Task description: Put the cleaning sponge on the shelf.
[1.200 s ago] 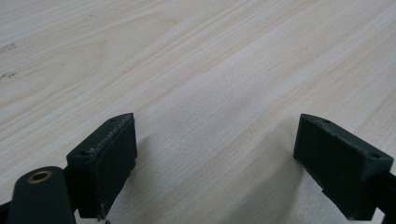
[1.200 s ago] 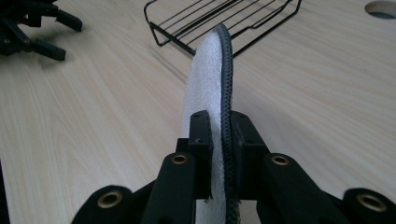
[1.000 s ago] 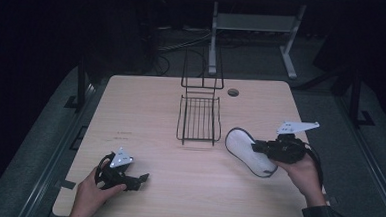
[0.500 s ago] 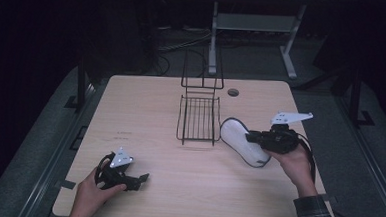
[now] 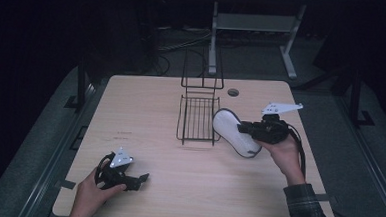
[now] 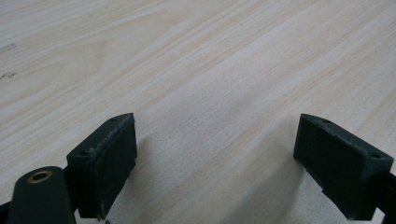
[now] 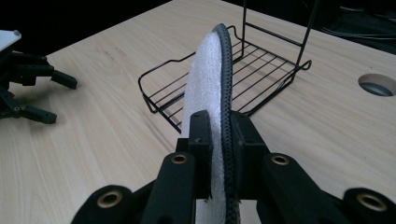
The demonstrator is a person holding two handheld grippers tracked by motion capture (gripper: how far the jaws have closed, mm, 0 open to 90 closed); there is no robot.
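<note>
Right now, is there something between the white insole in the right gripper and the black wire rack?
Nothing visible. The right gripper is shut on the insole, whose tip reaches the near edge of the wire rack. The rack's tray looks empty, and the left gripper rests far away.

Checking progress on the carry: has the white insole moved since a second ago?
Yes. The white insole, clamped in the right gripper, has shifted left toward the wire rack.

You have 1 white slipper with a dark sole edge, held on edge off the desk, toe beside the black wire rack.
</note>
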